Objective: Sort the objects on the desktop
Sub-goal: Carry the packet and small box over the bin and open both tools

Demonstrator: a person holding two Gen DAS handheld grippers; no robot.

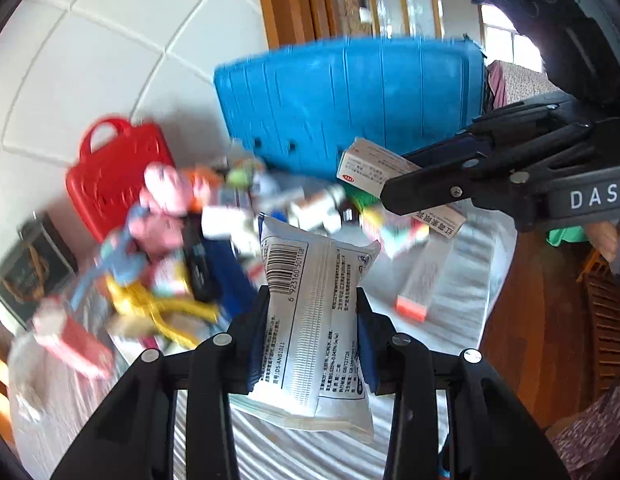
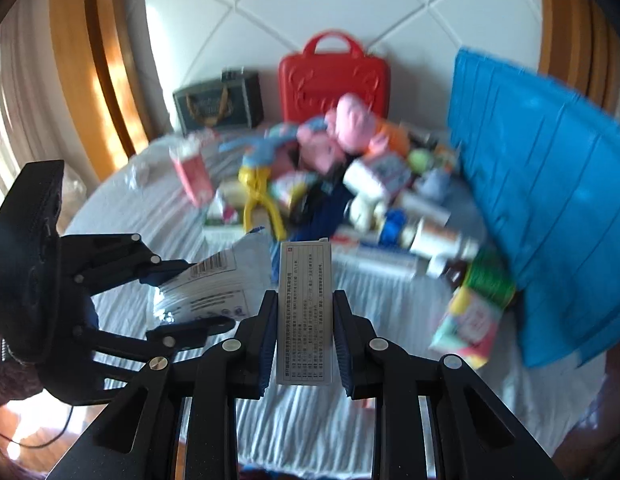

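My left gripper (image 1: 313,300) is shut on a white printed packet (image 1: 313,320) with a barcode, held above the white cloth. It also shows at the left of the right wrist view (image 2: 182,296), holding the packet (image 2: 214,284). My right gripper (image 2: 305,300) is shut on a white medicine box (image 2: 305,312) with printed text. It shows at the upper right of the left wrist view (image 1: 401,196), clamping the box (image 1: 373,168). A blurred pile of toys, boxes and bottles (image 2: 329,184) lies on the cloth beyond both grippers.
A blue plastic bin (image 1: 349,100) stands tilted behind the pile, at the right in the right wrist view (image 2: 549,184). A red toy case (image 2: 333,76) and a dark box (image 2: 218,104) stand against the tiled wall. The table's wooden edge (image 1: 525,320) lies right of the cloth.
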